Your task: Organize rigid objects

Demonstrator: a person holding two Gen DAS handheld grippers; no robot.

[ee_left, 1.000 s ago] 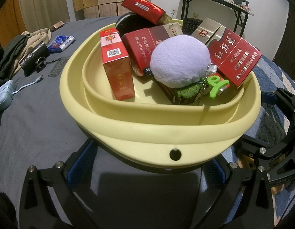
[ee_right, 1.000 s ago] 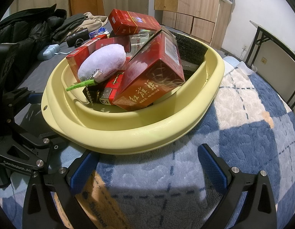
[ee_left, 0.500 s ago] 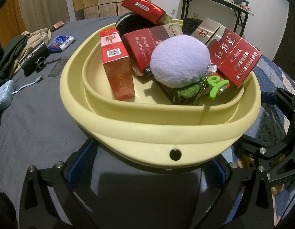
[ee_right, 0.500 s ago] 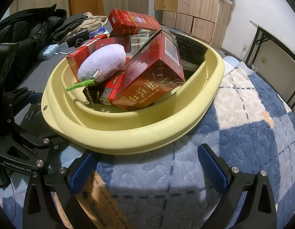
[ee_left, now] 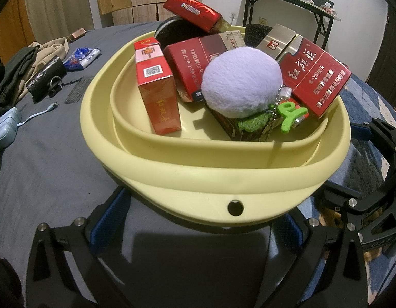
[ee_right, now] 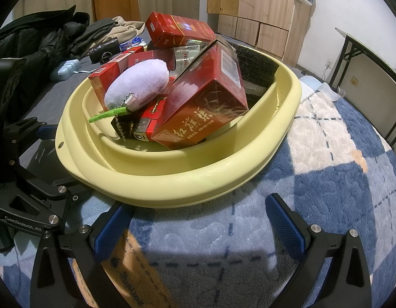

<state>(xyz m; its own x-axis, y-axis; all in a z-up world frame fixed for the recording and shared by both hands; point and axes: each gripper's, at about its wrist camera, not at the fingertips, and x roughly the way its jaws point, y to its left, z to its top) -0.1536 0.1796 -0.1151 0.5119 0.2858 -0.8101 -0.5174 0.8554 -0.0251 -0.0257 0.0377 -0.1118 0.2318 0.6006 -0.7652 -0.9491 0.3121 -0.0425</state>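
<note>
One pale yellow plastic basin (ee_left: 213,177) sits on the bed, holding five red cigarette boxes (ee_left: 158,95) and one fluffy purple ball keychain (ee_left: 241,84). The left gripper (ee_left: 198,231) and right gripper (ee_right: 198,220) each have jaws spread wide near the basin's rim, holding nothing.

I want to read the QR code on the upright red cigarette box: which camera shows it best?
The left wrist view: the upright red cigarette box stands unobstructed, its code facing the camera. In the right wrist view, the round lilac plush keychain largely hides it.
</note>
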